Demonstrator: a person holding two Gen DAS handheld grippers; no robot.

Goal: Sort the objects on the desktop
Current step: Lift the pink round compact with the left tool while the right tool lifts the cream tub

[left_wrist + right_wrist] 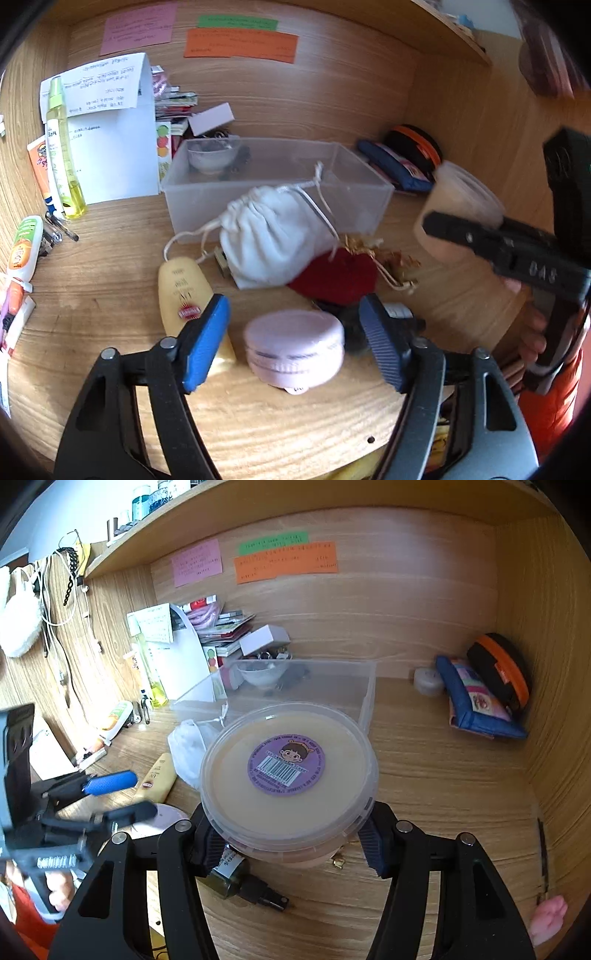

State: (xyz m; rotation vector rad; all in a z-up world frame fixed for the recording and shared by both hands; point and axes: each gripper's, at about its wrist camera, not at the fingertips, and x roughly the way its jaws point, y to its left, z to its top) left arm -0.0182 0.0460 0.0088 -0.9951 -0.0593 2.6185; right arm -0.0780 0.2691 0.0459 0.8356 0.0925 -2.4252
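My right gripper (290, 843) is shut on a round beige tub with a purple label (288, 771) and holds it above the desk; the tub also shows in the left wrist view (458, 206). My left gripper (291, 339) is open, its blue pads either side of a pink round compact (293, 347) on the desk, not touching it. A yellow tube (184, 291) lies left of it. A white drawstring pouch (266, 236) and a red pouch (334, 277) lie in front of a clear plastic bin (354, 173) holding a small bowl (210, 155).
A yellow spray bottle (64, 147), tubes and papers stand along the left wall. A blue pouch (476, 701) and black-orange case (498, 668) sit in the right corner. A dark small bottle (236, 878) lies under the tub. A wooden shelf runs overhead.
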